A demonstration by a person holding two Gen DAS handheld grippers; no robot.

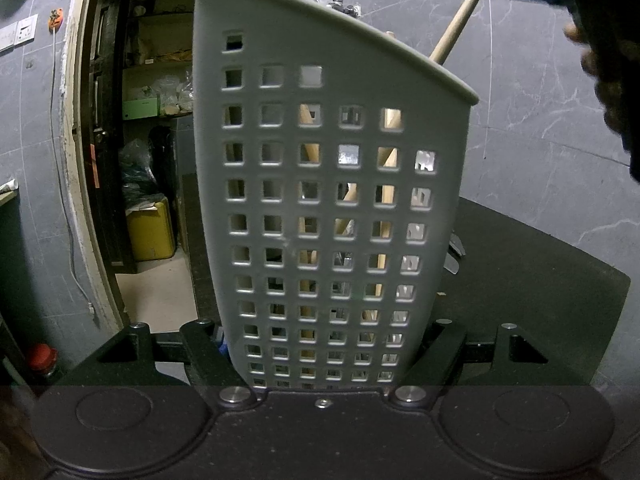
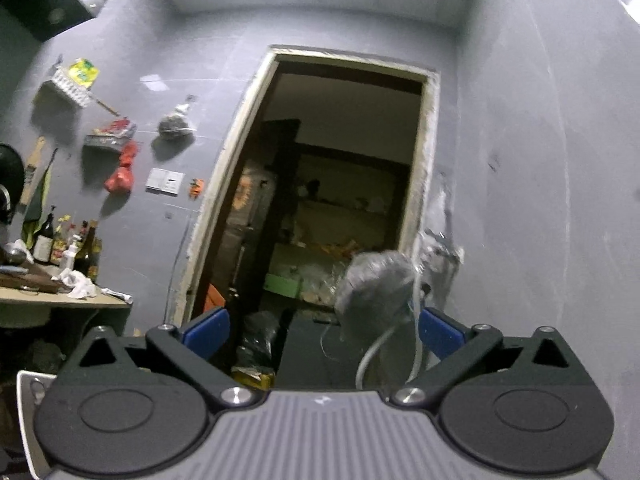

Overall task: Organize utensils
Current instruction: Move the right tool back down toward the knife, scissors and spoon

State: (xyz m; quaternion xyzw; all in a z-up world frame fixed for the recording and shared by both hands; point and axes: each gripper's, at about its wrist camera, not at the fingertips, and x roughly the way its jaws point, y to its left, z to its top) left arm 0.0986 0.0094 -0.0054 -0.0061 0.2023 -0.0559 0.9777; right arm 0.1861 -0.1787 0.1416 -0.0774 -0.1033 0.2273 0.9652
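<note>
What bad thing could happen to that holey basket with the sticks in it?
The left gripper pinches only the bottom of the tall grey utensil holder, so it could tip or slip. If it tips, the long wooden handle sticking out the top might slide out. The right gripper is open, aimed at a doorway, not helping.

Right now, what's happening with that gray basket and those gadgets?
A person is sorting utensils using two hand-held grippers. The left gripper is clamped on a gray perforated utensil holder, which stands on a dark table. Wooden sticks already sit inside it, one poking above the rim. The right gripper is open, holds nothing and is raised, pointing toward a doorway.
</note>
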